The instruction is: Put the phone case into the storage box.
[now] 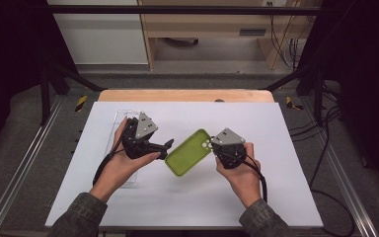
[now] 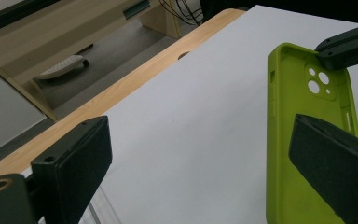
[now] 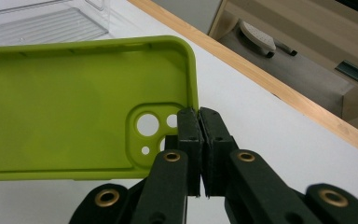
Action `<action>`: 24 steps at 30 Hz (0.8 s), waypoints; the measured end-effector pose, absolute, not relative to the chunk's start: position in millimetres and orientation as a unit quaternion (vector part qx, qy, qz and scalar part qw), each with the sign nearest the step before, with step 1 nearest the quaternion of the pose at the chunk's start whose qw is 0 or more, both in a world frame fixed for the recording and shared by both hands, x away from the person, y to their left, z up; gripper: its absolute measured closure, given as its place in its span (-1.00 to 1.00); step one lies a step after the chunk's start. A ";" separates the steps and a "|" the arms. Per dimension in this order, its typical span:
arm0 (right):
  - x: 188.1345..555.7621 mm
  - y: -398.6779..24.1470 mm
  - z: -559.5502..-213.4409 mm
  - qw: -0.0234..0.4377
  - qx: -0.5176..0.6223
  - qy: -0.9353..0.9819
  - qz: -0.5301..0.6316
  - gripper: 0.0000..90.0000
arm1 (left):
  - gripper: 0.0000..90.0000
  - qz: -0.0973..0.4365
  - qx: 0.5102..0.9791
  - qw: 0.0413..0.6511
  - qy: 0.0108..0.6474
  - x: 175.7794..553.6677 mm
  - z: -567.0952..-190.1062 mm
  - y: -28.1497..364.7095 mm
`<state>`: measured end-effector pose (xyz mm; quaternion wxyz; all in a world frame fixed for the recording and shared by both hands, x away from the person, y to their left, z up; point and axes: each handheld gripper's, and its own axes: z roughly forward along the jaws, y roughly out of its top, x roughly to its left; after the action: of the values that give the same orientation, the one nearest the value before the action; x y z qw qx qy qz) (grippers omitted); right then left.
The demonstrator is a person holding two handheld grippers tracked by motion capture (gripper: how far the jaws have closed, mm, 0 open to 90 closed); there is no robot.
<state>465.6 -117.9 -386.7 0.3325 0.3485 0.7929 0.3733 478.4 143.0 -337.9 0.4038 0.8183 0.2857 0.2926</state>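
Right hand-held gripper point(image 3: 199, 116) pinches green phone case point(image 3: 65, 102) edge.

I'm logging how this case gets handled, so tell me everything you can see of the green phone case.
The phone case is lime green, matte and rubbery-looking, with rounded corners, a raised rim and a camera cut-out with three round holes. It is empty, its hollow side facing up, and lies slantwise over the white table. The right gripper is shut on its rim at the camera corner. The left gripper is open at the opposite end, one pad in front of the case; whether it touches is unclear.
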 end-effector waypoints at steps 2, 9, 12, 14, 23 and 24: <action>465.3 -117.9 -386.3 0.333 0.349 0.792 0.375 0.95 | -0.87 0.293 0.819 0.402 0.285 479.0 -337.0 141.3; 462.9 -116.5 -385.8 0.337 0.348 0.790 0.376 0.95 | -0.87 0.289 0.823 0.399 0.283 482.1 -334.8 134.7; 462.0 -116.1 -385.7 0.339 0.346 0.789 0.378 0.95 | -0.87 0.288 0.826 0.396 0.280 482.8 -333.3 132.4; 461.4 -115.8 -385.8 0.340 0.346 0.789 0.379 0.95 | -0.87 0.286 0.828 0.394 0.277 482.9 -332.8 130.6; 460.5 -114.9 -385.9 0.343 0.344 0.789 0.377 0.95 | -0.82 0.276 0.836 0.389 0.270 484.4 -334.8 122.9; 460.5 -114.8 -385.9 0.343 0.345 0.788 0.377 0.95 | -0.82 0.274 0.838 0.387 0.271 485.3 -335.8 122.4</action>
<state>460.5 -114.8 -385.9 0.3427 0.3447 0.7884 0.3770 485.3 122.4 -335.8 0.3873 0.8375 0.2711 0.2740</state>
